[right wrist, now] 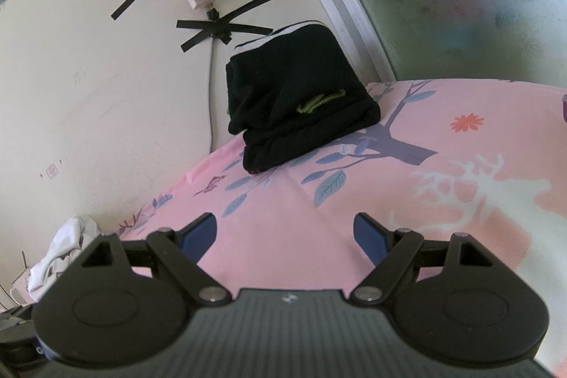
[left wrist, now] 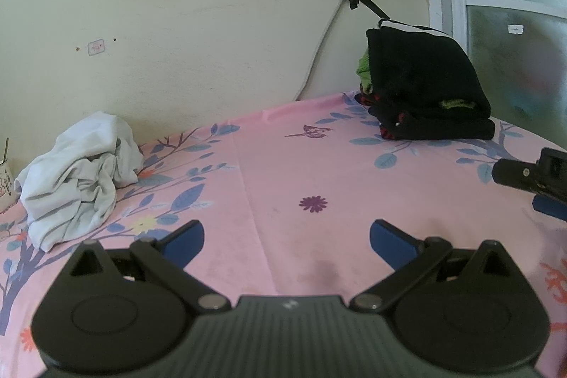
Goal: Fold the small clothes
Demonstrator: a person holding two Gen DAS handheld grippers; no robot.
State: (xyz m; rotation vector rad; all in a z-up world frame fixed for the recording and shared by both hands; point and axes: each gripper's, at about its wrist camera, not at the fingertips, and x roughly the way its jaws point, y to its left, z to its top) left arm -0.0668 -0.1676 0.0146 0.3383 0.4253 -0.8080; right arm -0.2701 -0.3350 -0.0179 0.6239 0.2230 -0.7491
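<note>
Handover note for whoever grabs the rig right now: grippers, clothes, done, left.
Left gripper: open, empty, above the pink floral sheet.
Right gripper: open, empty, above the same sheet, facing the stack.
Done: stack of folded dark clothes sits at the far corner by the wall and window.
Left: crumpled white garment lies unfolded by the wall, on the left gripper's side. Likely next: pick it up, spread it on the open sheet between pile and stack, fold, add to stack.
</note>
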